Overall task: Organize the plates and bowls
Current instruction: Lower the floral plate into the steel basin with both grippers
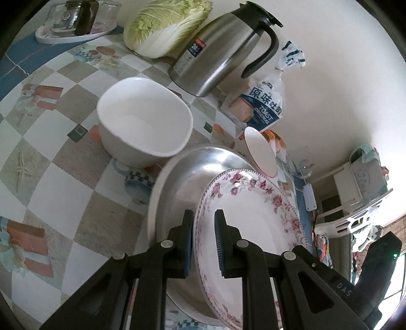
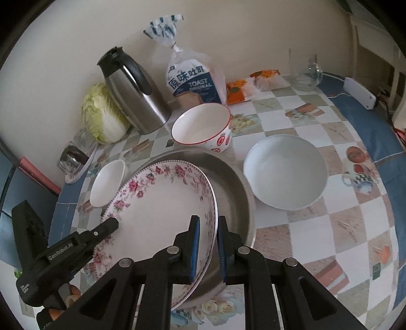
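Note:
A floral plate (image 1: 253,218) (image 2: 157,205) is held tilted over a round metal tray (image 1: 187,177) (image 2: 228,182). My left gripper (image 1: 204,241) is shut on the plate's rim on one side. My right gripper (image 2: 208,243) is shut on the rim on the opposite side. The left gripper's body (image 2: 66,251) shows in the right wrist view. A white bowl (image 1: 144,119) (image 2: 107,182) stands left of the tray. A red-rimmed bowl (image 2: 201,127) (image 1: 261,152) stands behind the tray. A shallow white bowl (image 2: 285,171) sits right of the tray.
A steel thermos jug (image 2: 134,94), a napa cabbage (image 2: 104,114) and a toast bag (image 2: 192,81) stand along the wall. A tray of glasses (image 1: 76,20) sits at the table's left end. A glass jug (image 2: 307,73) and a white power strip (image 2: 359,92) are at the far right.

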Demonstrator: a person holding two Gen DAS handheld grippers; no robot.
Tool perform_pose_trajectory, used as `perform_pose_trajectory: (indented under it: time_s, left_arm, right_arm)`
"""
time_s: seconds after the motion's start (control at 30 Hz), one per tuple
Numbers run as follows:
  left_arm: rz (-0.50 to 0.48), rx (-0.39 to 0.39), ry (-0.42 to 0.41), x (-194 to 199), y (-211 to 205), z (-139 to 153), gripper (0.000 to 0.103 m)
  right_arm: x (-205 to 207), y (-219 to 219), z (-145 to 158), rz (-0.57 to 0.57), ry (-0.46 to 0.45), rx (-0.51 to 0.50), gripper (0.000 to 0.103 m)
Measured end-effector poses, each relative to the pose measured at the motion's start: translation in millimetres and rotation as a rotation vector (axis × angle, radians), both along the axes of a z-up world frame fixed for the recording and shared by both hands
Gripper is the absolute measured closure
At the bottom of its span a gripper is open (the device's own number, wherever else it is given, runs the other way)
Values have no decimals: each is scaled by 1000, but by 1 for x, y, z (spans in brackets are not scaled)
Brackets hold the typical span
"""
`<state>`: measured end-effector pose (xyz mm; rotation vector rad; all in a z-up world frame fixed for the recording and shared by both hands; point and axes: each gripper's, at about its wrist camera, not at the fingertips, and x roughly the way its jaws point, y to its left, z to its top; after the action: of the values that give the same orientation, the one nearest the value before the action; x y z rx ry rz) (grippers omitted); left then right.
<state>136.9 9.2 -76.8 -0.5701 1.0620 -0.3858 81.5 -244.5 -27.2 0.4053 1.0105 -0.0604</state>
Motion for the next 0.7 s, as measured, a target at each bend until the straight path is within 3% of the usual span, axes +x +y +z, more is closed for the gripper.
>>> perform_pose_trajectory:
  time_s: [0.7]
  left_arm:
    - [-31, 116, -2, 16, -16, -12, 87]
  right_arm:
    - [24, -5, -32, 5, 73, 8, 89]
